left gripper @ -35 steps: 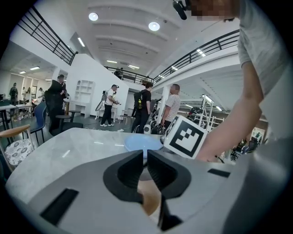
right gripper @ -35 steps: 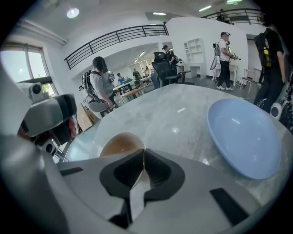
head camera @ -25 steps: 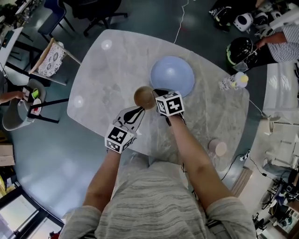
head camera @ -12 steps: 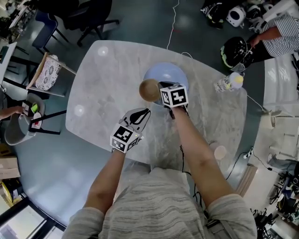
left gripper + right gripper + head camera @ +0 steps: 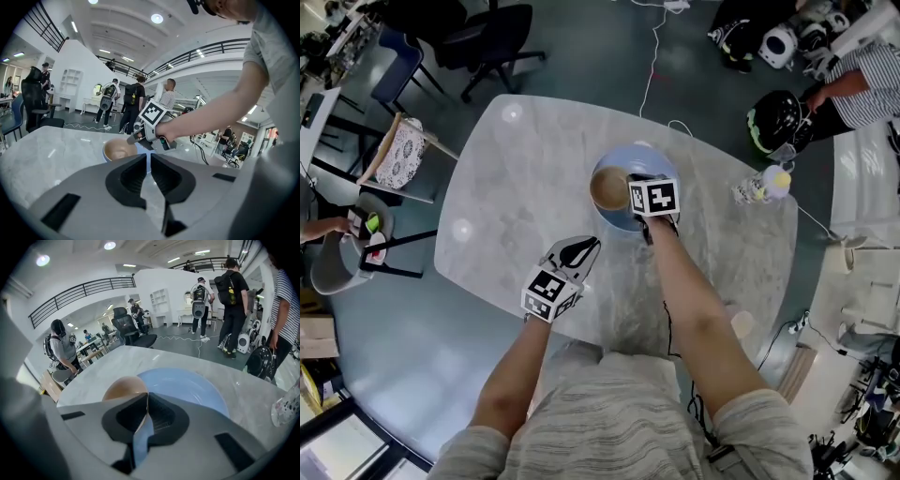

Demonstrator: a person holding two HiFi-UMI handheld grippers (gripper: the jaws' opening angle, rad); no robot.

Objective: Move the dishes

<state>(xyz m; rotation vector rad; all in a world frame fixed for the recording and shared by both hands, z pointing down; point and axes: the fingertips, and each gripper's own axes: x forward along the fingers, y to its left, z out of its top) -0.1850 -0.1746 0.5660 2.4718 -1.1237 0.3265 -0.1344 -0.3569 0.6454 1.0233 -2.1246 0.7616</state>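
Open table (image 5: 525, 178) left of blue plate (image 5: 648, 159), bottle (image 5: 758, 187) at right edge, cup (image 5: 741, 324) front-right

There are two dishes, one pale-blue plate (image 5: 642, 157) and one brown bowl (image 5: 607, 187), at a single marble surface (image 5: 516, 178). It also carries one clear bottle (image 5: 759, 186) and one pale cup (image 5: 740, 324). Two claws show: one left claw (image 5: 592, 243) and one right claw (image 5: 632, 183).

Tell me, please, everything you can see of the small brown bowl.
The brown bowl is small, round, smooth, tan inside, seemingly ceramic, and empty. It is mouth up over the blue plate. The right gripper pinches its rim between its jaws. Whether its base touches the plate cannot be told.
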